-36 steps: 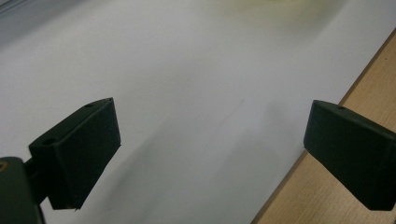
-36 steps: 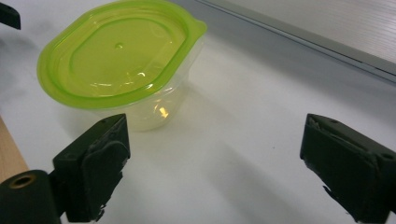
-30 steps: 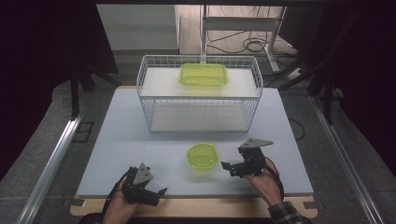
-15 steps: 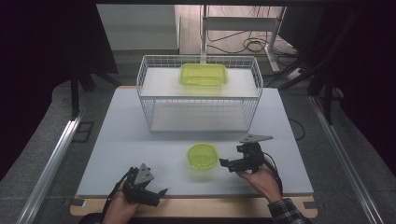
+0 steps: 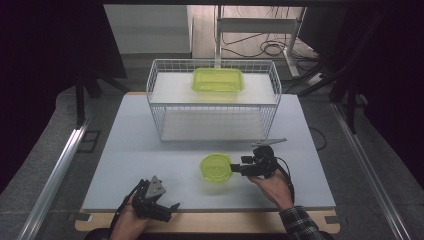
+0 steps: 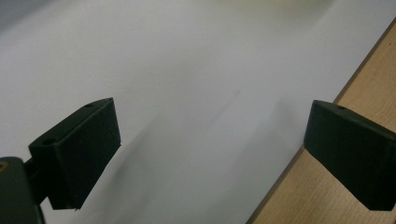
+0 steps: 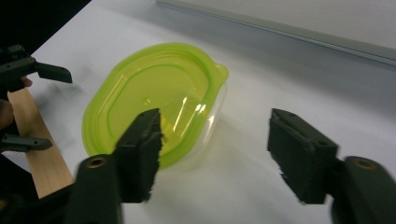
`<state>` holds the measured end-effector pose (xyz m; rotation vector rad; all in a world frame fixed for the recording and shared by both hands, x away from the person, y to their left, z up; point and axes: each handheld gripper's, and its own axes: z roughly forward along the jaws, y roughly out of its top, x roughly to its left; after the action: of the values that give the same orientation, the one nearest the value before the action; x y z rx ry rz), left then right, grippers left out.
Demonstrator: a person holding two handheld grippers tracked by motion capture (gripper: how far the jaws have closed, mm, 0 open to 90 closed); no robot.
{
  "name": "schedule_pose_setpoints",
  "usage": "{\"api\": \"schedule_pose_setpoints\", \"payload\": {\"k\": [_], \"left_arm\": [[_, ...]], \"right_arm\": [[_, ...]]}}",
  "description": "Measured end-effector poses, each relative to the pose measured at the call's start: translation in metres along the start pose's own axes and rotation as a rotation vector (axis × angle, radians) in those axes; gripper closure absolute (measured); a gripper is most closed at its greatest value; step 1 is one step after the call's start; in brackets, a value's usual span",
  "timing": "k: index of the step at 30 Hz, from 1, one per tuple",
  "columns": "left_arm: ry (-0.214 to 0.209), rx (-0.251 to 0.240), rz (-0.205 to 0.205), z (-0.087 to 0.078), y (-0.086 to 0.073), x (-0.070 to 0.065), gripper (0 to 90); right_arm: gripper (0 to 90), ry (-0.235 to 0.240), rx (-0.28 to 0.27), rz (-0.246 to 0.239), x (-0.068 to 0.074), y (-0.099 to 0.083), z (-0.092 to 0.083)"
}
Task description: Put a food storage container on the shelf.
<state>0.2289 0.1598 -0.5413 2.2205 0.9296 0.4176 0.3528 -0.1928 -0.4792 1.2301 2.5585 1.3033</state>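
A small round container with a yellow-green lid stands on the white table near its front. My right gripper reaches it from the right. Its jaws have just been closing. They straddle the container's near rim, one over the lid and one beside the wall, with a gap still showing at the pads. My left gripper rests open at the table's front edge with nothing between its jaws. It also appears far left in the right gripper view.
A white wire basket stands at the back of the table, and a rectangular yellow-green container lies in it. A wooden strip runs along the table's front edge. Dark floor and metal rails surround the table.
My right gripper has moved a little left, up to the round container, and its jaws stand narrower. The left gripper has kept still.
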Motion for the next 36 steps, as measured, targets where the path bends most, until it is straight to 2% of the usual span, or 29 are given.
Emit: {"api": "schedule_pose_setpoints", "payload": {"k": [3, 6, 7, 10, 12, 15, 16, 19, 22, 24, 26, 29, 30, 32, 36], "left_arm": [[0.000, 0.002, 0.002, 0.000, 0.000, 0.000, 3.4], [-0.002, 0.006, 0.004, 0.000, 0.000, 0.000, 3.5], [-0.003, 0.006, 0.007, 0.001, 0.000, -0.001, 3.5], [-0.004, 0.010, 0.012, 0.001, 0.000, -0.001, 3.5], [-0.002, 0.013, 0.015, 0.001, 0.000, -0.002, 3.6], [-0.002, 0.013, 0.017, 0.002, 0.000, -0.002, 3.6], [-0.002, 0.013, 0.018, 0.002, 0.000, -0.002, 3.6], [-0.002, 0.015, 0.021, 0.002, 0.000, -0.002, 3.6], [-0.003, 0.015, 0.022, 0.002, 0.000, -0.002, 3.6], [-0.002, 0.014, 0.024, 0.001, 0.000, -0.002, 3.6], [0.000, 0.013, 0.026, 0.001, 0.000, -0.002, 3.7], [0.001, 0.012, 0.025, 0.001, 0.000, -0.002, 3.7], [0.001, 0.012, 0.025, 0.001, 0.000, -0.002, 3.7], [0.001, 0.012, 0.026, 0.001, 0.000, -0.002, 3.7], [0.002, 0.012, 0.026, 0.001, 0.000, -0.002, 3.7]], "right_arm": [[44.6, 0.009, 0.010, 0.014, 0.000, 0.004, 0.005], [51.3, 0.026, 0.011, 0.062, -0.004, 0.006, 0.009], [54.7, 0.048, 0.015, 0.090, -0.007, 0.008, 0.011], [57.8, 0.053, 0.023, 0.105, -0.009, 0.008, 0.013], [61.2, 0.070, 0.035, 0.139, -0.011, 0.008, 0.017], [62.9, 0.078, 0.039, 0.149, -0.013, 0.008, 0.019], [64.9, 0.099, 0.041, 0.171, -0.014, 0.009, 0.021], [67.5, 0.112, 0.046, 0.190, -0.016, 0.009, 0.023], [73.7, 0.163, 0.053, 0.244, -0.020, 0.010, 0.026], [75.1, 0.172, 0.056, 0.252, -0.021, 0.010, 0.026], [79.8, 0.217, 0.074, 0.286, -0.022, 0.011, 0.027], [80.4, 0.232, 0.077, 0.298, -0.023, 0.012, 0.027], [81.0, 0.258, 0.081, 0.309, -0.023, 0.012, 0.026], [81.1, 0.268, 0.077, 0.317, -0.023, 0.013, 0.026], [81.3, 0.250, 0.073, 0.301, -0.021, 0.015, 0.023]]}}
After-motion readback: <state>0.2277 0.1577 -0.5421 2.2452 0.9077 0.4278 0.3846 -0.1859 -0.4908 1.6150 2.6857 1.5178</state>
